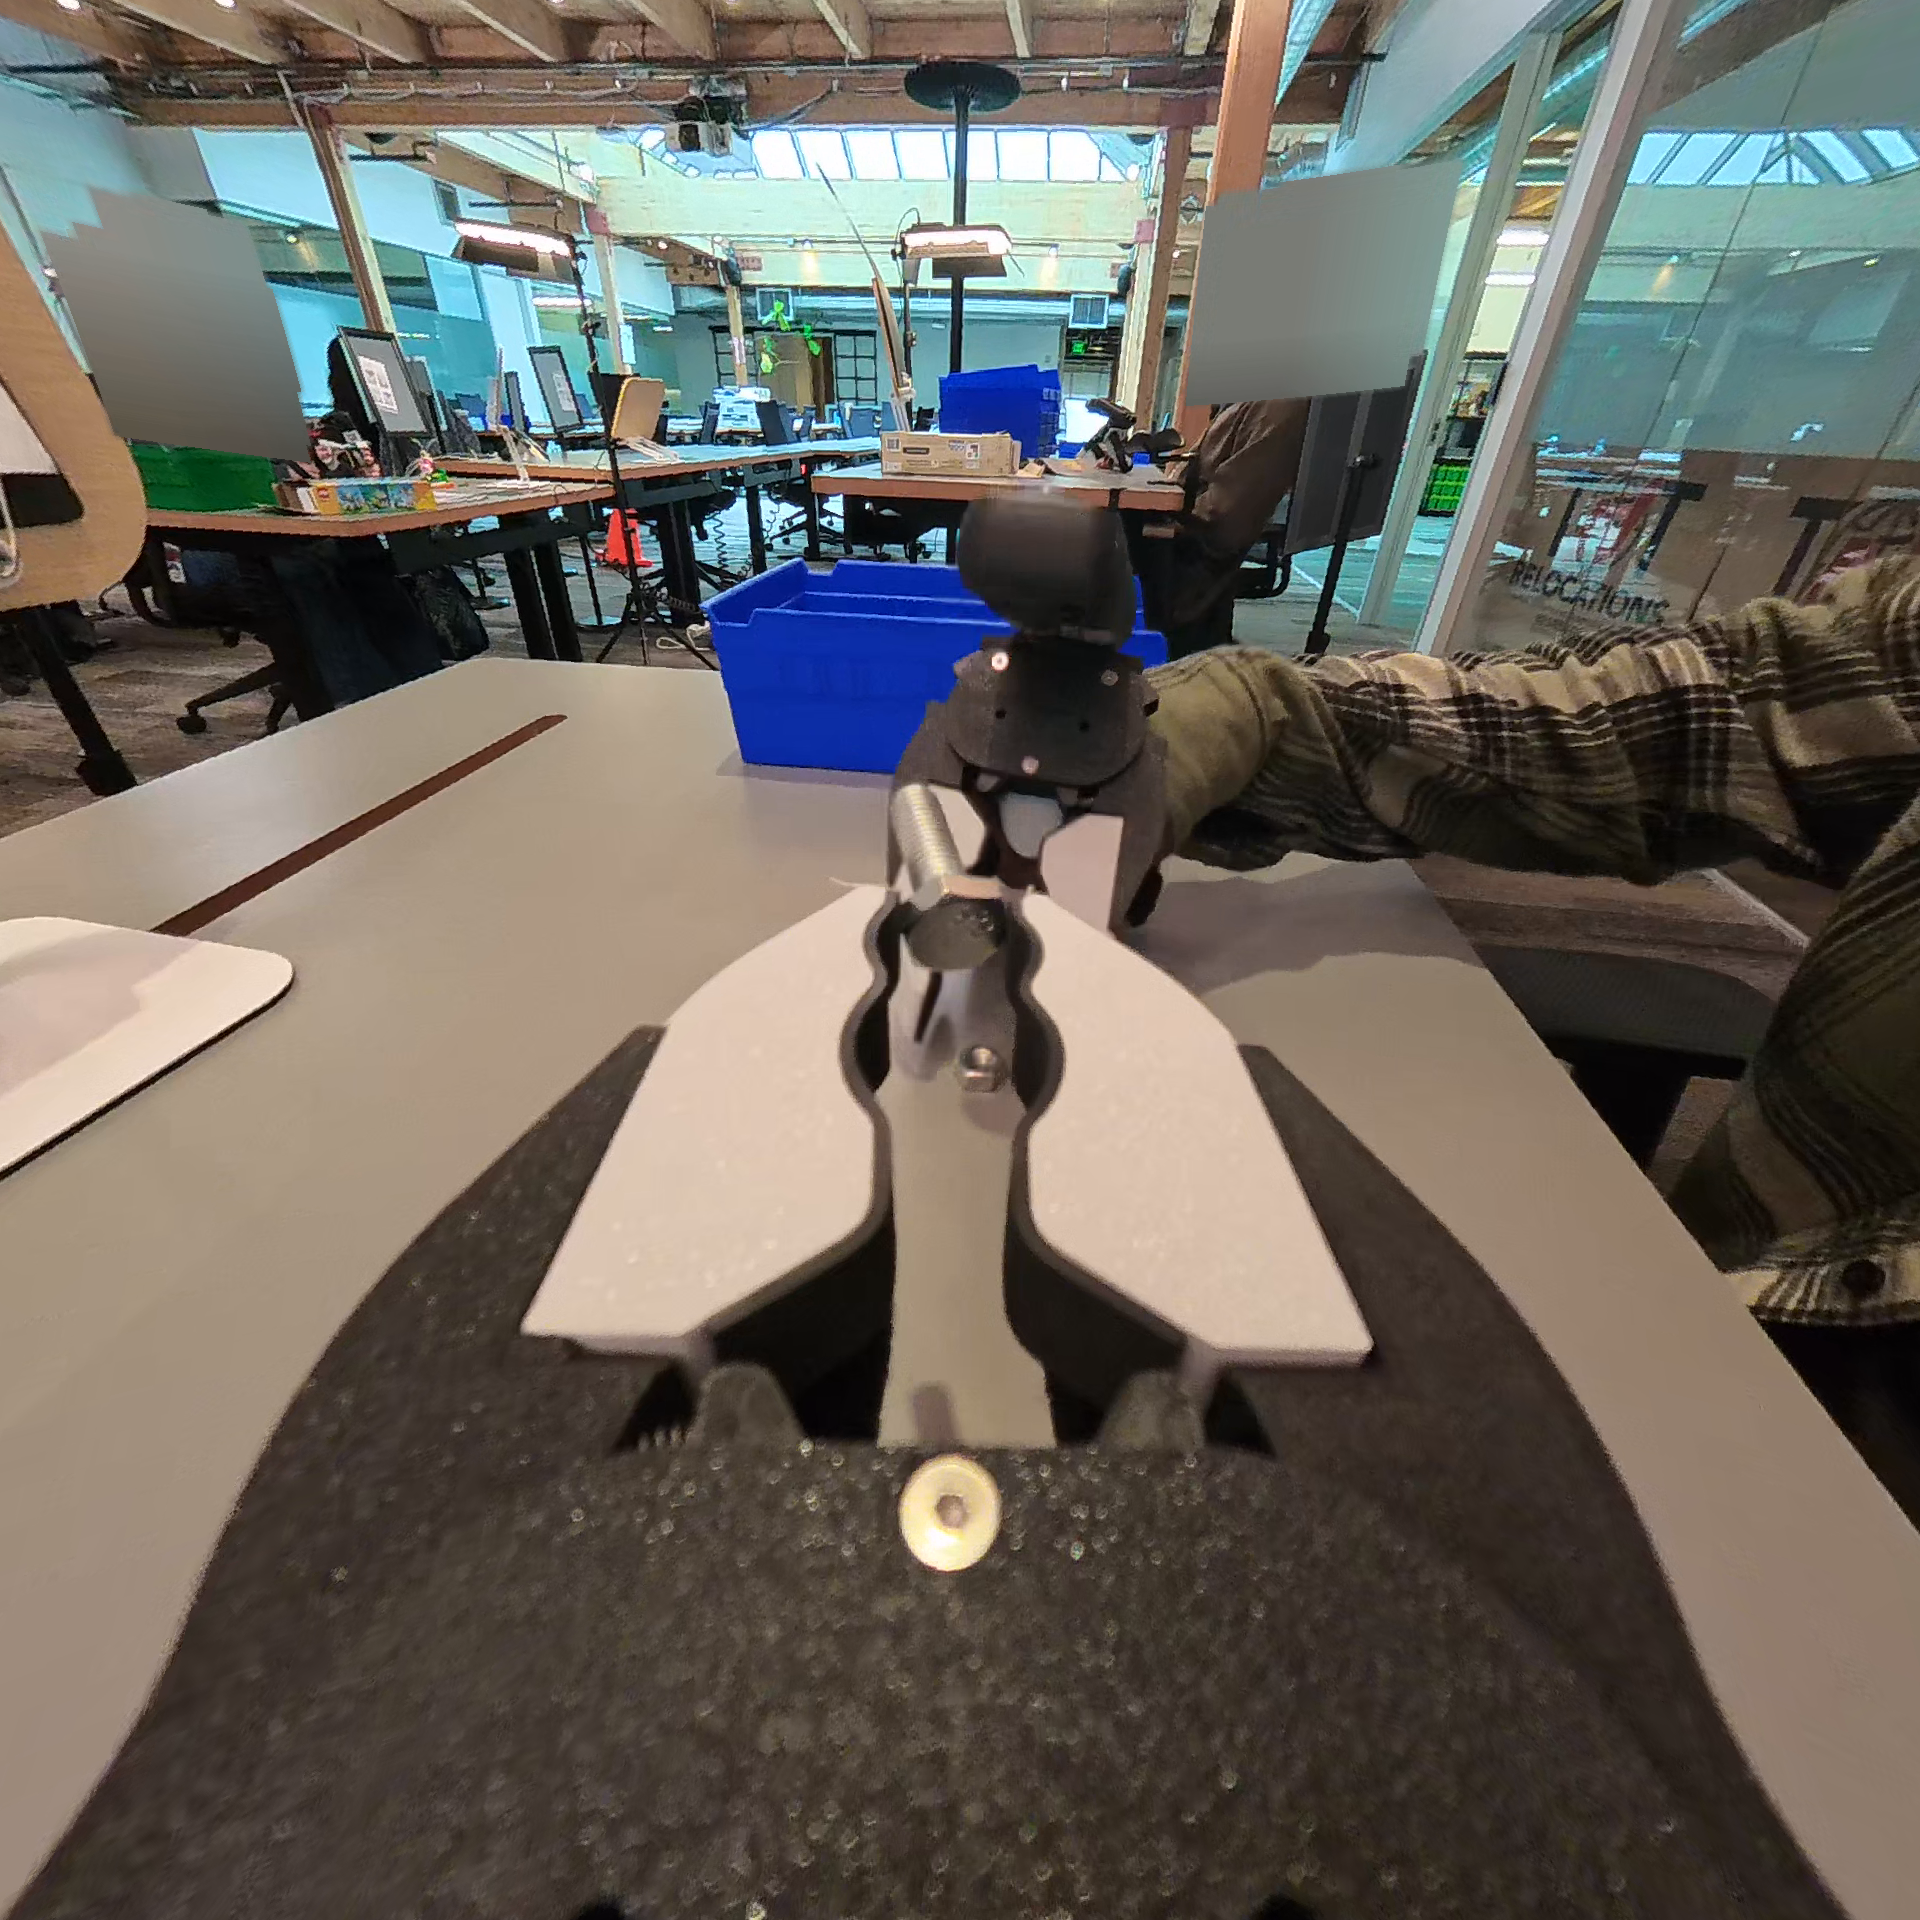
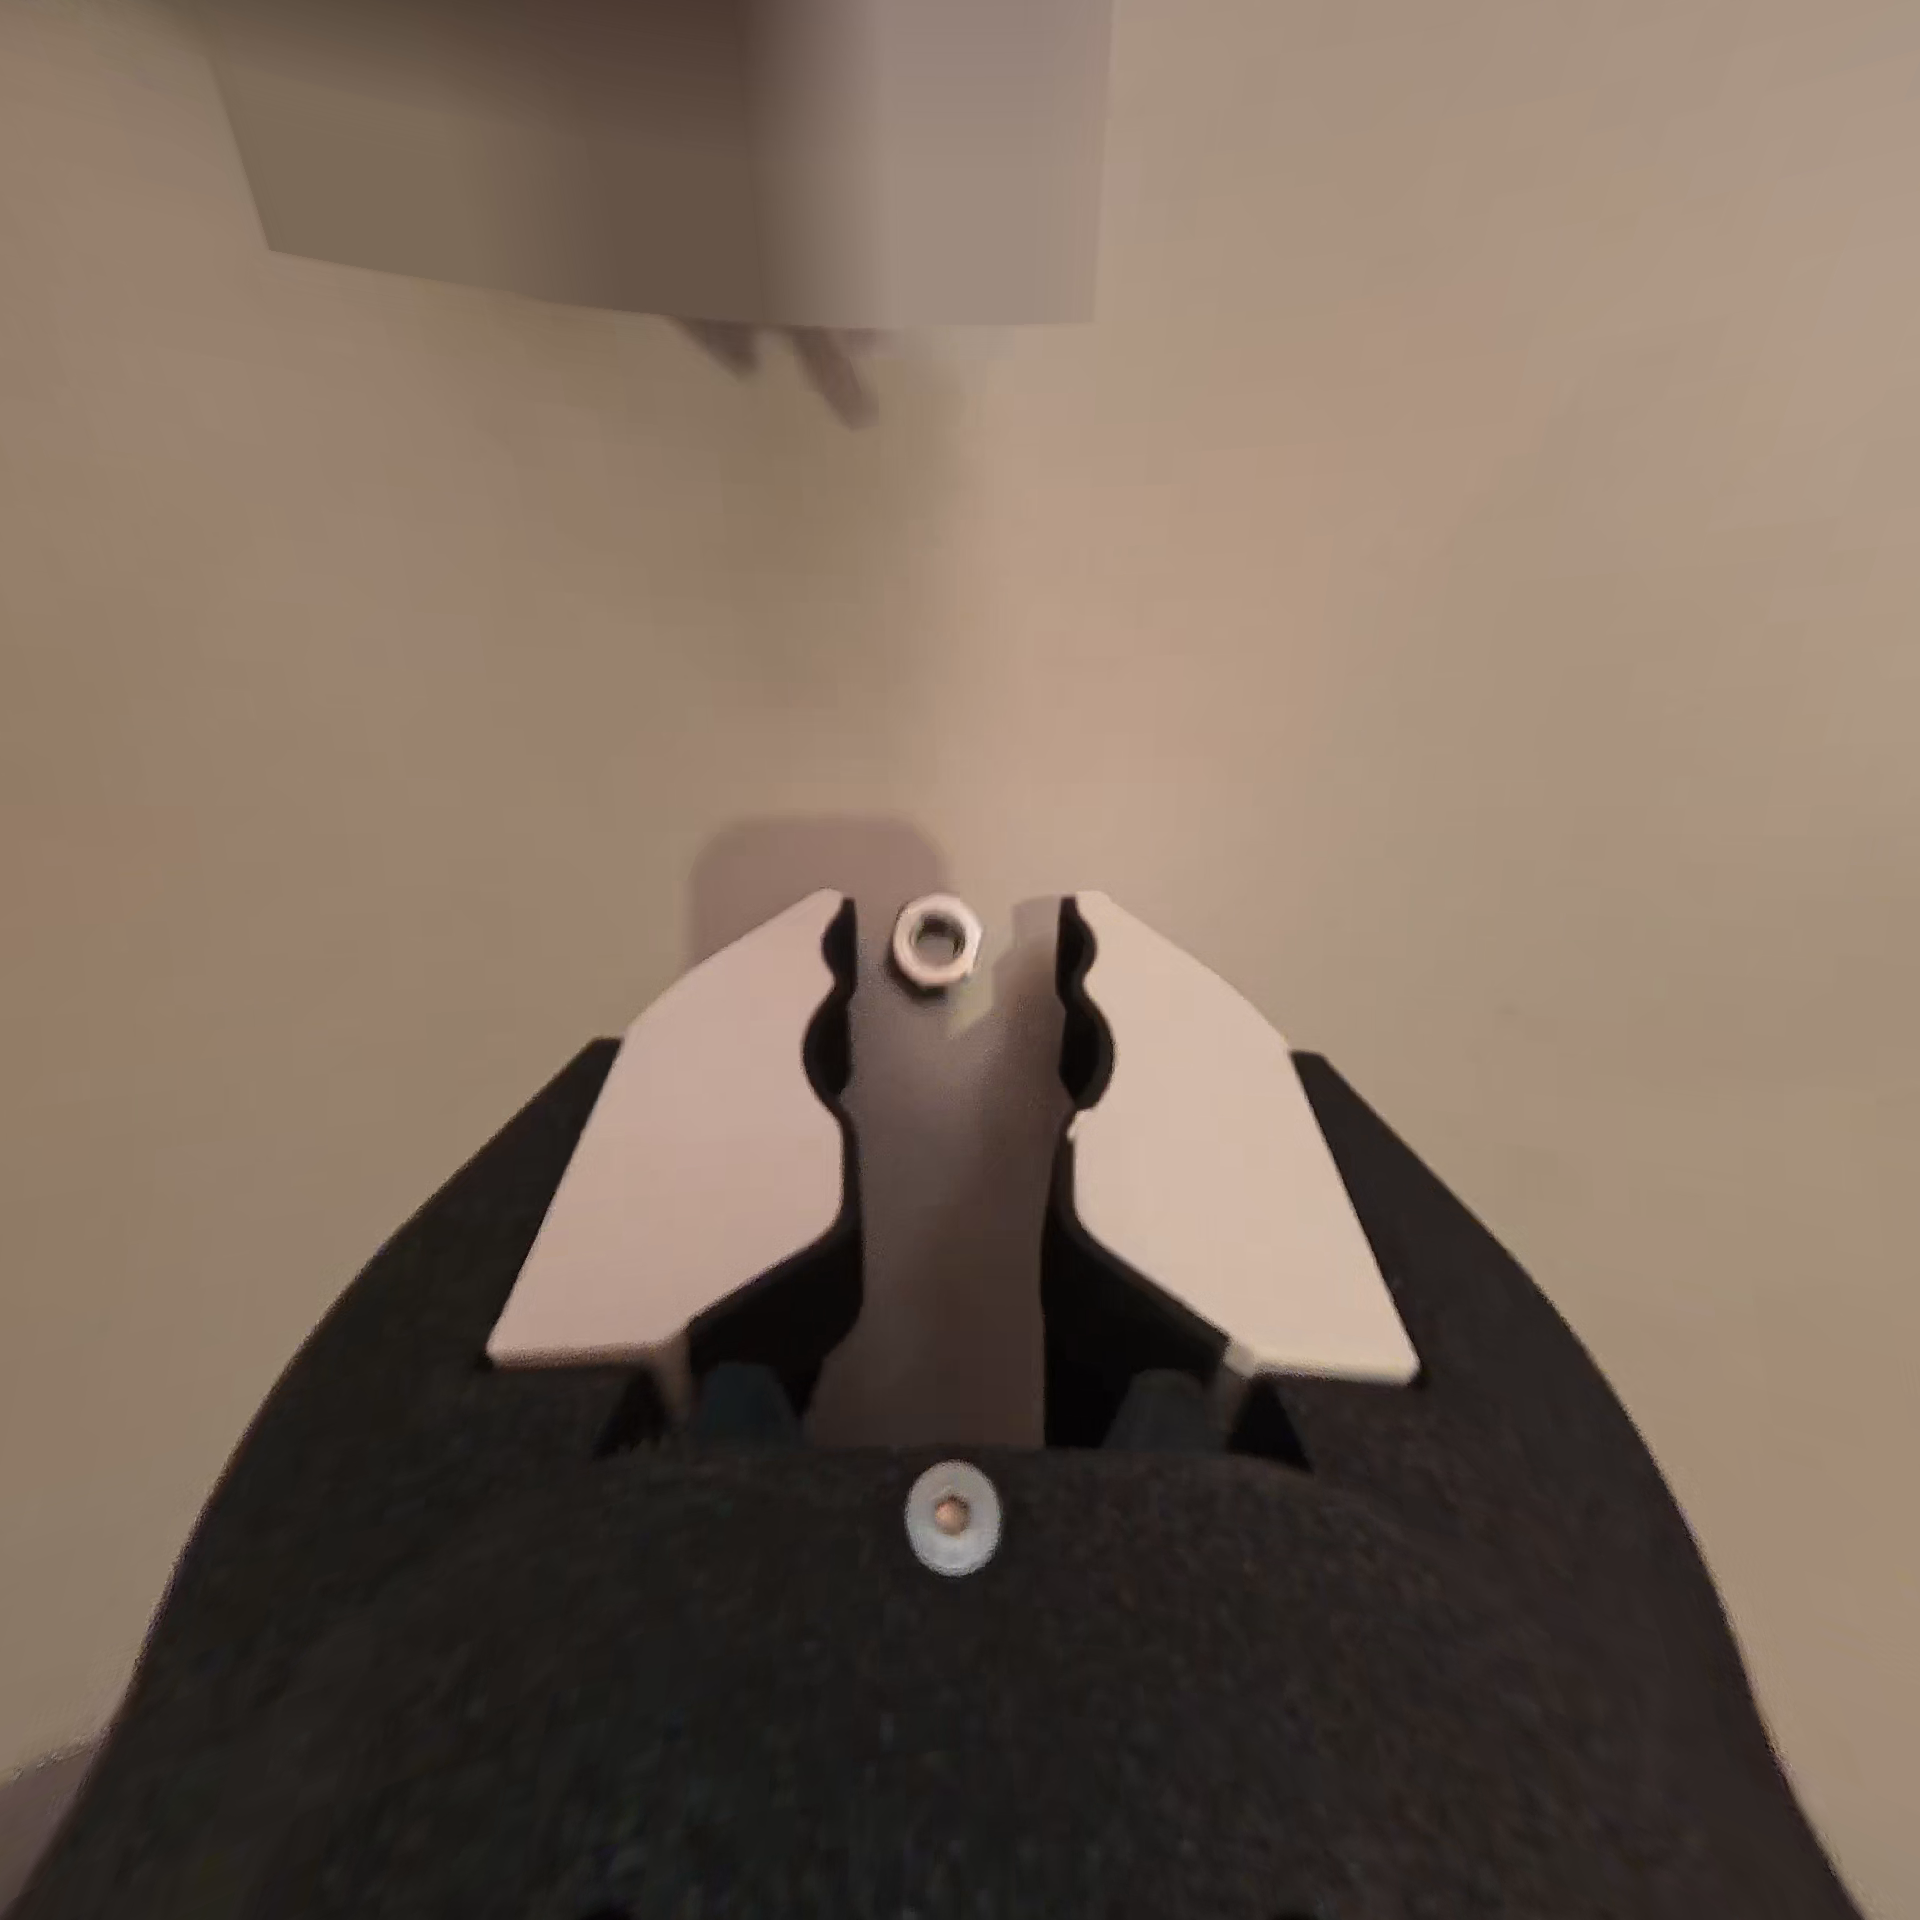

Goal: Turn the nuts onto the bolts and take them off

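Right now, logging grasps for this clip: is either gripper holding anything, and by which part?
Left gripper holds the bolt by its hex head. Right gripper is open, holding nothing, over the nut.

The left wrist view is bright and even, lit by skylights (image 1: 935, 156) and ceiling lamps, with soft shadows on the grey worktop (image 1: 520, 935). Its wide lens bends straight lines near the edges, and the closest black housing is blurred. The right wrist view is dimmer, warm-toned and smeared, perhaps by motion; a shadow lies on the worktop beneath the hand-held gripper (image 2: 956, 925).
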